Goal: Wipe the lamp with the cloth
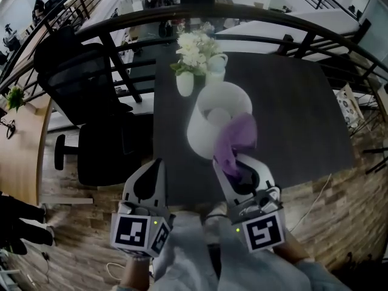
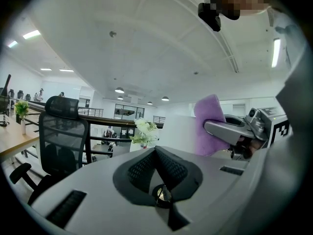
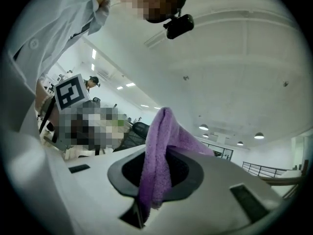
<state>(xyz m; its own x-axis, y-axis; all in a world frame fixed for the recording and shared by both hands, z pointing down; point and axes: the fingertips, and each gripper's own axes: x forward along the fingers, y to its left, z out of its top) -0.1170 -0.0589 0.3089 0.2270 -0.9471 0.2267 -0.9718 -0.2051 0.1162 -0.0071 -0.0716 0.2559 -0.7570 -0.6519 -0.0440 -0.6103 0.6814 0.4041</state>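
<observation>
Right gripper (image 3: 155, 173): its fingers are clamped on the cloth (image 3: 157, 141), which stands up in a fold between them and trails out past the tips. From the head view, that purple bunch is pressed on the lamp (image 1: 209, 117) at the shade's 4 o'clock edge, draped over the rim. Left gripper (image 2: 157, 153): fingers closed tight together, nothing between them, held low at the lamp's 8 o'clock, well apart from it. The lamp sits on the bench (image 1: 291, 102), with flowers (image 1: 195, 47) just behind at its 12 o'clock.

This looks like the wiping stroke itself, cloth on shade. Next, I'd say, the cloth wants dragging round the shade's wall with light pressure, so the lamp doesn't tip or slide towards the flowers. The idle left gripper could brace the shade from 8 o'clock.
</observation>
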